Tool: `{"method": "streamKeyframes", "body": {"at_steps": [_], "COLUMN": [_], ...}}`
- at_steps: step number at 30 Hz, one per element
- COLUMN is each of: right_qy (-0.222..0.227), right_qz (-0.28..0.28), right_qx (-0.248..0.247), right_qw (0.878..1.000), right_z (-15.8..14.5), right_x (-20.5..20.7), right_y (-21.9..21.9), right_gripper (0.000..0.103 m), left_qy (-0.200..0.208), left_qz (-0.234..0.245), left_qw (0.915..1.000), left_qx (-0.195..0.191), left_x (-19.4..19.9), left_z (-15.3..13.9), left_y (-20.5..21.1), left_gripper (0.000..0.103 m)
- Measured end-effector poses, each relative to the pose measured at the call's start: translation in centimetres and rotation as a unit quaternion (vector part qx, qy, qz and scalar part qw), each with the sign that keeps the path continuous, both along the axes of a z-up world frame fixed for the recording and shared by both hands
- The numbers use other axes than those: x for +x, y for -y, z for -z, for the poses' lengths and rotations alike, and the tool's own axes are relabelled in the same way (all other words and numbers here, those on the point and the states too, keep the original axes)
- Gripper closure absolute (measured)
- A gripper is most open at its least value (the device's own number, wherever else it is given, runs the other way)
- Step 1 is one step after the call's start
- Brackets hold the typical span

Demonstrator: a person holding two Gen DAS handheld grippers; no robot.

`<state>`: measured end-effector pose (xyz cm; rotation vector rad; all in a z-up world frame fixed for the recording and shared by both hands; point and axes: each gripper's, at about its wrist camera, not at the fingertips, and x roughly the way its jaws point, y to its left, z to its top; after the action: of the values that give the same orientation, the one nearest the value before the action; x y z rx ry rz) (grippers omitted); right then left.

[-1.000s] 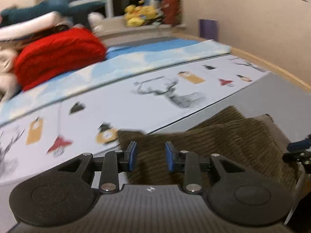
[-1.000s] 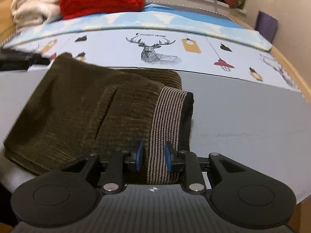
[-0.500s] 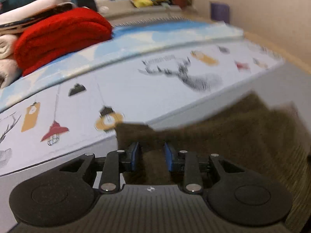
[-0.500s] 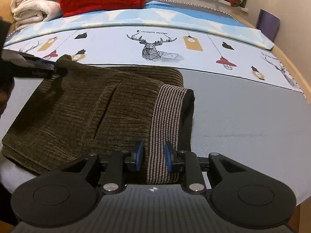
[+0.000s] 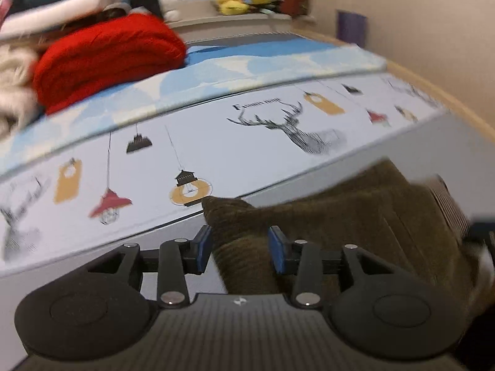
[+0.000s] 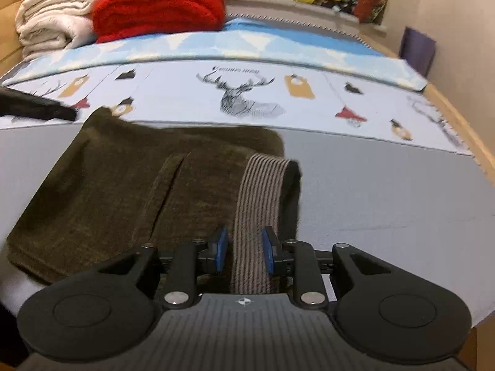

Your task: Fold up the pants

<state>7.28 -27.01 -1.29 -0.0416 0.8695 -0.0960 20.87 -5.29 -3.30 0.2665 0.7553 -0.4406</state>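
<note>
Left gripper point(image 5: 239, 249): jaws are opening; a second ago they stood narrower around the corner of the pants point(image 5: 355, 225), now the blue pads sit apart with the cloth between them, apparently no longer pinched.
Right gripper point(image 6: 244, 249): unchanged, jaws narrow around the striped waistband point(image 6: 260, 204); whether the pads truly press it I cannot tell.
Pants: olive corduroy, folded into a compact rectangle on the grey sheet point(image 6: 386, 191), near edge by the bed's edge.
Meaning: the left corner looks just set down, so this fold seems finished on that side; right release likely next.
Beyond: deer-print blanket point(image 6: 247, 92), red blanket point(image 6: 157, 6).
</note>
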Motion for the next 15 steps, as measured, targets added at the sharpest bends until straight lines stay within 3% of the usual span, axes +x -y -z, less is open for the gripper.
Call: {"method": "streamKeyframes", "body": {"at_steps": [1, 3, 5, 8, 12, 15], "right_qy": [0.002, 0.004, 0.003, -0.003, -0.024, -0.059], "right_qz": [0.007, 0.022, 0.032, 0.042, 0.043, 0.022], "right_qx": [0.006, 0.021, 0.037, 0.059, 0.083, 0.097], "right_qw": [1.000, 1.000, 0.999, 0.997, 0.995, 0.993], "right_z": [-0.1, -0.3, -0.3, -0.3, -0.2, 0.9], "right_x": [0.0, 0.0, 0.0, 0.5, 2.3, 4.1], "right_y": [0.2, 0.5, 0.8, 1.4, 3.0, 4.3], "right_gripper": [0.074, 0.057, 0.049, 0.043, 0.033, 0.033], "left_qy": [-0.001, -0.011, -0.010, -0.007, -0.096, -0.132], "left_qz": [0.007, 0.016, 0.019, 0.005, -0.044, -0.043], "left_qw": [1.0000, 0.9998, 0.9998, 0.9998, 0.9933, 0.9877], "left_qx": [0.002, -0.002, -0.004, -0.020, -0.047, -0.071], "left_x": [-0.7, -2.4, -3.8, -5.2, -3.8, -2.4], "left_z": [-0.7, -1.5, -1.6, -0.3, 2.4, 3.4], "left_y": [-0.3, -0.9, -1.3, -1.9, -2.8, -3.3], "left_gripper": [0.048, 0.034, 0.019, 0.017, 0.017, 0.016]}}
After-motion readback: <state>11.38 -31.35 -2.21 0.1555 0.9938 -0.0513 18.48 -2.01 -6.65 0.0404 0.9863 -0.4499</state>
